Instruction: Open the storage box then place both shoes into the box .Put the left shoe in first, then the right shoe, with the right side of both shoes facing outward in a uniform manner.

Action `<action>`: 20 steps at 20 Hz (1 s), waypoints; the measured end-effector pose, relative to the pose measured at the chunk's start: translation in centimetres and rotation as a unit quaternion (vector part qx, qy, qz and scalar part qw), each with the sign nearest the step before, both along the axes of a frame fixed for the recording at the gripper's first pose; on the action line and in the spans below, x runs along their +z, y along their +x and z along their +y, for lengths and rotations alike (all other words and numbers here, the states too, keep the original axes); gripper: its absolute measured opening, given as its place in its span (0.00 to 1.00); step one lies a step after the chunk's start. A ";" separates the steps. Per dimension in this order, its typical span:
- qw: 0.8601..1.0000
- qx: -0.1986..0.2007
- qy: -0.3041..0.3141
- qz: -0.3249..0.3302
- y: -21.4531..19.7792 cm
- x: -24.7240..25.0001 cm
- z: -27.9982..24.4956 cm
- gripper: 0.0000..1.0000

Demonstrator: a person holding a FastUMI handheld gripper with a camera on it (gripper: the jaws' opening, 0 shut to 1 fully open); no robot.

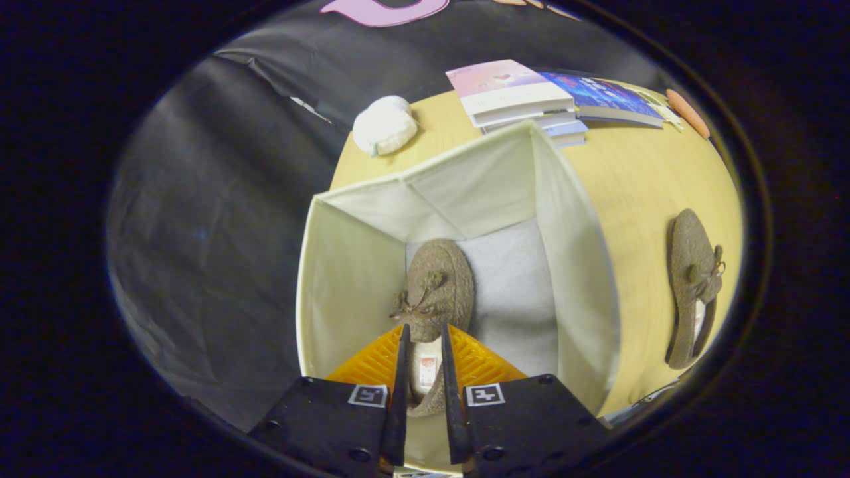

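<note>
Gripper view shows the gripper (423, 345) clamped on a brown shoe (435, 292) low inside the open storage box (578, 265); the other shoe (694, 289) waits on the table (631, 179). Released crookedly, it could tip against the wall.

Riding on the gripper (423, 338), a fisheye camera looks steeply down along both fingers into the open cream fabric storage box (345, 279), close above it, the pale wooden table (637, 186) spreading beyond.
</note>
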State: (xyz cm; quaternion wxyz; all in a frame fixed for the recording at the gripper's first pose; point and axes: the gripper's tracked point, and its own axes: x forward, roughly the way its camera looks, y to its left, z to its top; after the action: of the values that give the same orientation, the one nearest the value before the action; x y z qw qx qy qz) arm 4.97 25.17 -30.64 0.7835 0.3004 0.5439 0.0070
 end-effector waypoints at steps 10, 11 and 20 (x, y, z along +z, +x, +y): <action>0.995 -0.050 0.023 -0.088 3.1 7.3 -9.6 0.29; 0.994 -0.058 0.018 -0.096 3.4 7.7 -11.2 0.29; 0.986 -0.123 -0.065 -0.088 0.0 5.4 -26.0 0.29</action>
State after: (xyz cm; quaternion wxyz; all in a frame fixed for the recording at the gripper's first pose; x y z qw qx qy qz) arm 4.92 -0.85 -25.21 0.8407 0.3120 0.4315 -0.0982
